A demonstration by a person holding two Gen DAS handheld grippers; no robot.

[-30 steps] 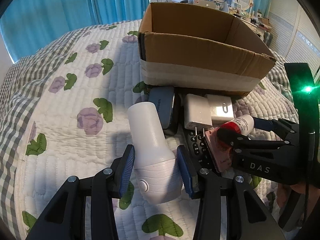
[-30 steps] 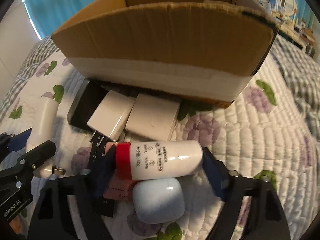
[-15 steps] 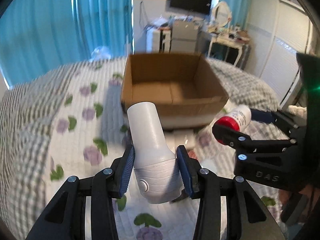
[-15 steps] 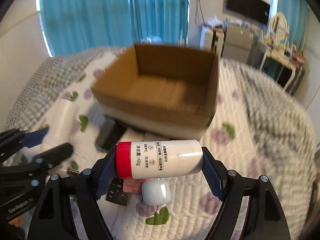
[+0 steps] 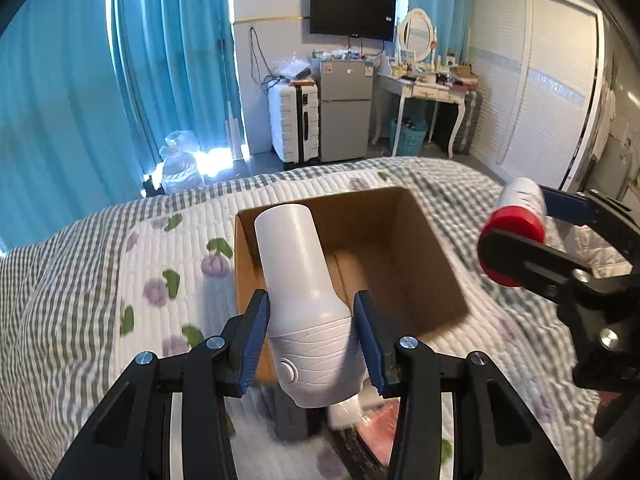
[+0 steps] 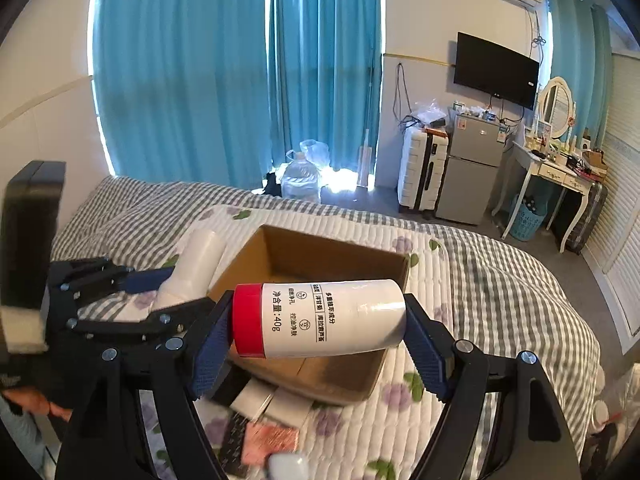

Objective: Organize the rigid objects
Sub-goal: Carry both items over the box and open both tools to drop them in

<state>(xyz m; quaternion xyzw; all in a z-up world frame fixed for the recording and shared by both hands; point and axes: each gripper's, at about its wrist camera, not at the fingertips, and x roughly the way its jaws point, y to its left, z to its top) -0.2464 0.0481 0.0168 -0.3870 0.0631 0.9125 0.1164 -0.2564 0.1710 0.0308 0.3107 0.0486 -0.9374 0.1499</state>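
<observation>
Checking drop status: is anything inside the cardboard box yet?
No. The left wrist view shows the cardboard box with a bare bottom, while the white device and the red-capped bottle are both held above it.

Both tongs (image 5: 311, 342) (image 6: 318, 332) clamped, raised.

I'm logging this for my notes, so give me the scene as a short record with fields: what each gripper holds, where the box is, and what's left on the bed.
left gripper: shut on white nozzle-shaped device, raised above the bed
right gripper: shut on red-capped white bottle, held sideways
cardboard box: open, on quilted bed, looks empty
left on bed: white blocks, pink item, near the box's front wall
</observation>
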